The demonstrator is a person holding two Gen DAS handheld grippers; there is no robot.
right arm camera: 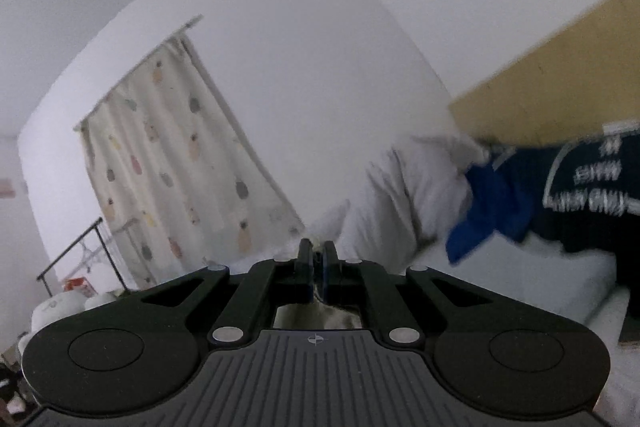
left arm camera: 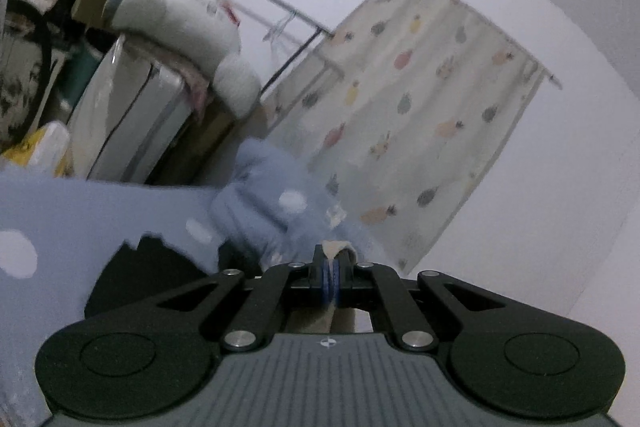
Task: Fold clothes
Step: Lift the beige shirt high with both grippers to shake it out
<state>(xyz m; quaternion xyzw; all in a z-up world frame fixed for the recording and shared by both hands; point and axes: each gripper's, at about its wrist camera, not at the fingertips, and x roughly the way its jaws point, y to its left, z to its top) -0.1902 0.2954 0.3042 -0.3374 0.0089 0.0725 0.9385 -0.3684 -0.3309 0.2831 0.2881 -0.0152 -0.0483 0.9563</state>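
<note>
Your left gripper (left arm camera: 331, 267) is clamped on a beige garment edge (left arm camera: 336, 247) at lower centre; your right gripper (right arm camera: 317, 259) pinches pale cloth too — which piece is unclear. No fold shows yet — other clothes (right arm camera: 520, 195) wait at right.

A beige garment (left arm camera: 335, 249) hangs pinched at its edge, draping below; details hidden
</note>
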